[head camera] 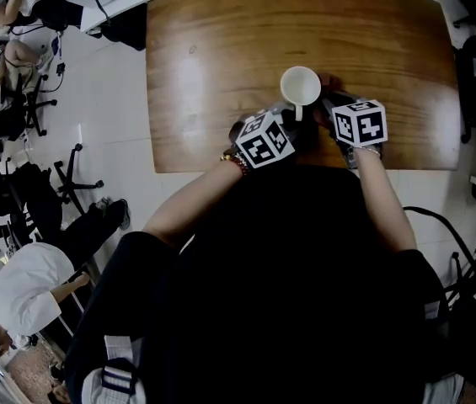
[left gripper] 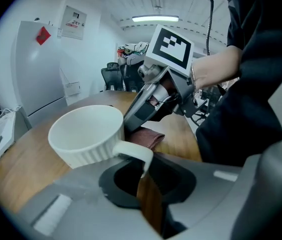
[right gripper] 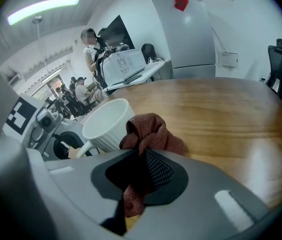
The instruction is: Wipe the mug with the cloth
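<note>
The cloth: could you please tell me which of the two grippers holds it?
The right gripper, shut on the cloth; the left gripper is closing its jaws around the mug handle.

Wooden table [head camera: 212, 82], black office chair [head camera: 73, 179], white cabinet [right gripper: 193, 34], white-shirted person [head camera: 23, 289]

Mug [head camera: 300, 84] stands on table [head camera: 212, 66]; cloth [right gripper: 150, 131] just beside it, on its right.

Head view looks steeply down; both gripper views closely face the mug [head camera: 300, 85].
</note>
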`<act>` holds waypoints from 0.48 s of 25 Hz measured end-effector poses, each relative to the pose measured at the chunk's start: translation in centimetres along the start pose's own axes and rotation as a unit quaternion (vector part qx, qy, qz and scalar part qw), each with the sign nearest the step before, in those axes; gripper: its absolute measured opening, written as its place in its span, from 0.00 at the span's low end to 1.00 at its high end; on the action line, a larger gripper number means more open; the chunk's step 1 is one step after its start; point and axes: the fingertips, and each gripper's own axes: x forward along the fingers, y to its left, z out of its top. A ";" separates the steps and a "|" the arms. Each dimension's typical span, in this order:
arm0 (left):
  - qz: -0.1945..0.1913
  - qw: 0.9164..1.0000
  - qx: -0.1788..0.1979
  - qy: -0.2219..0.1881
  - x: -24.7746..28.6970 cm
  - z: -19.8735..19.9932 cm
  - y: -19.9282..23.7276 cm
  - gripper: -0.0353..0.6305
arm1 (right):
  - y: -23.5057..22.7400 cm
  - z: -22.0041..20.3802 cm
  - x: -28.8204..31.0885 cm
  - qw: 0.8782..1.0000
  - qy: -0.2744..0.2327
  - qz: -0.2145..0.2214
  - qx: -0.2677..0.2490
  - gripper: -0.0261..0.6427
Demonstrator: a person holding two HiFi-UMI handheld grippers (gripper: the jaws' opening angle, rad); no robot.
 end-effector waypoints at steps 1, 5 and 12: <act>0.000 1.000 0.002 0.001 0.0 0.0 0.0 0.12 | 0.0 0.1 -0.1 1.000 -0.001 0.001 0.003 0.10; 0.006 1.000 -0.001 -0.001 0.2 0.3 0.1 0.12 | 0.6 0.7 -1.5 0.999 -0.019 0.015 0.025 0.10; 0.022 1.000 -0.012 -0.005 0.7 0.8 0.1 0.12 | 2.5 1.3 -4.4 0.998 -0.044 0.037 0.034 0.10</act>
